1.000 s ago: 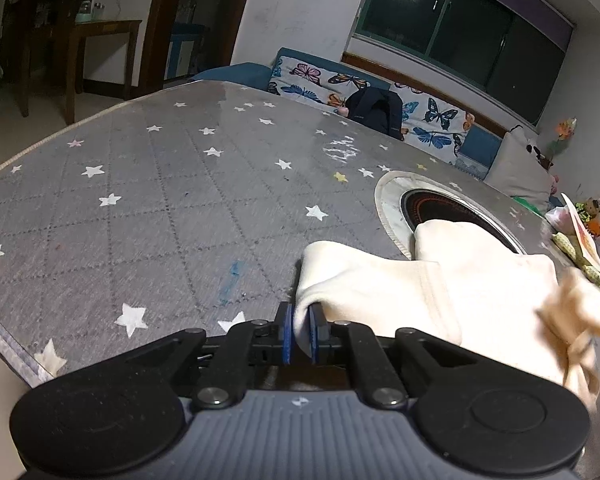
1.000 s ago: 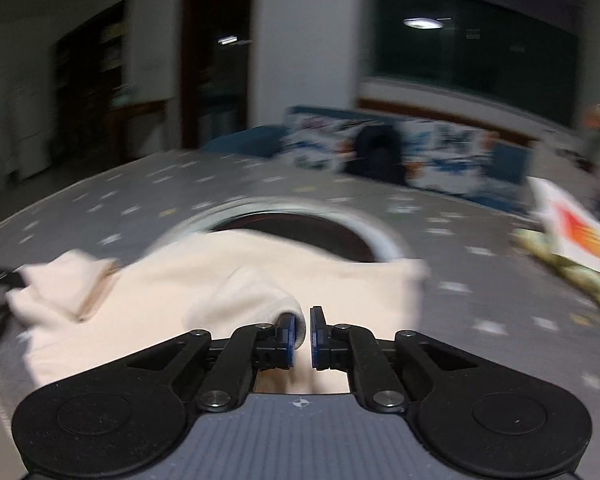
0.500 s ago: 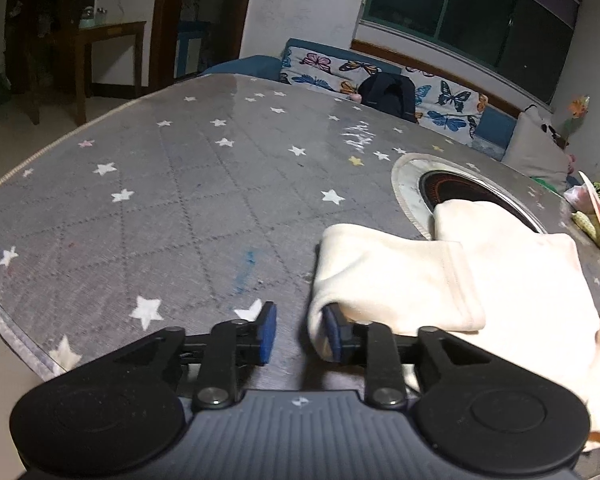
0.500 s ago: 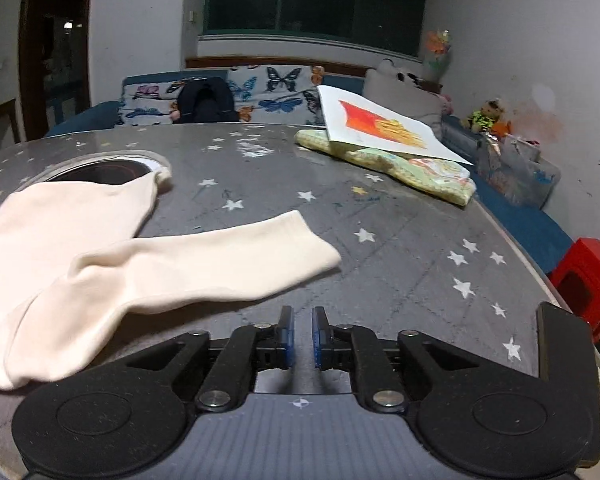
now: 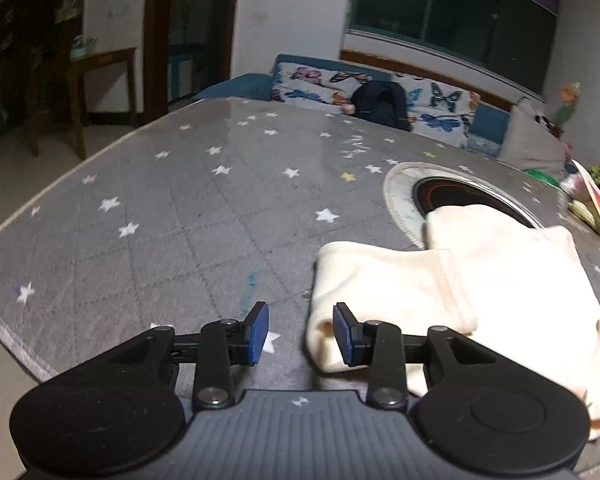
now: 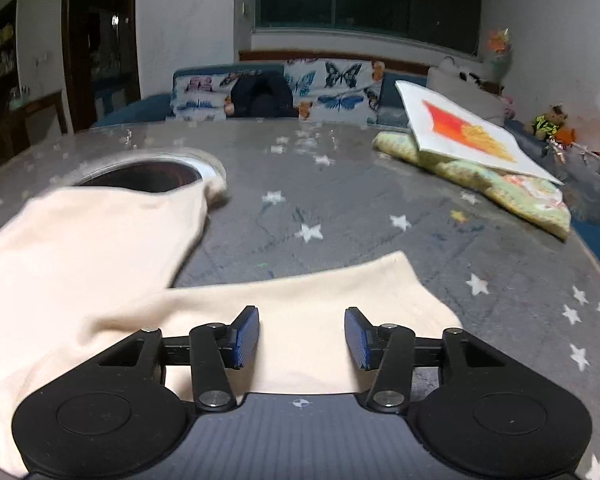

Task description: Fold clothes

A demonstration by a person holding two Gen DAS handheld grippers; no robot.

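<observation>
A cream long-sleeved garment [image 5: 512, 280] lies on the grey star-patterned table [image 5: 160, 220]. Its left sleeve [image 5: 380, 280] is folded over the body. My left gripper [image 5: 300, 334] sits low at that fold, and its jaws are opening. The fold's edge lies beside the right pad [image 5: 342, 336], and neither pad presses on it. In the right wrist view the other sleeve [image 6: 320, 292] stretches out flat to the right of the body [image 6: 80, 240]. My right gripper [image 6: 302, 336] hovers over this sleeve with its jaws opening, and the cloth shows in the gap between them, unpinched.
A round hotplate inset [image 6: 140, 172] sits mid-table, partly under the garment. A green patterned cloth [image 6: 500, 188] with a white board [image 6: 460, 132] on it lies at the far right. A butterfly-print sofa [image 6: 332, 84] with a dark bag [image 5: 380, 104] stands behind. The table edge [image 5: 4, 332] curves near left.
The left gripper let go of the sleeve fold and opened. The right gripper released the cloth, swung right and down over the outstretched sleeve, and opened wide.
</observation>
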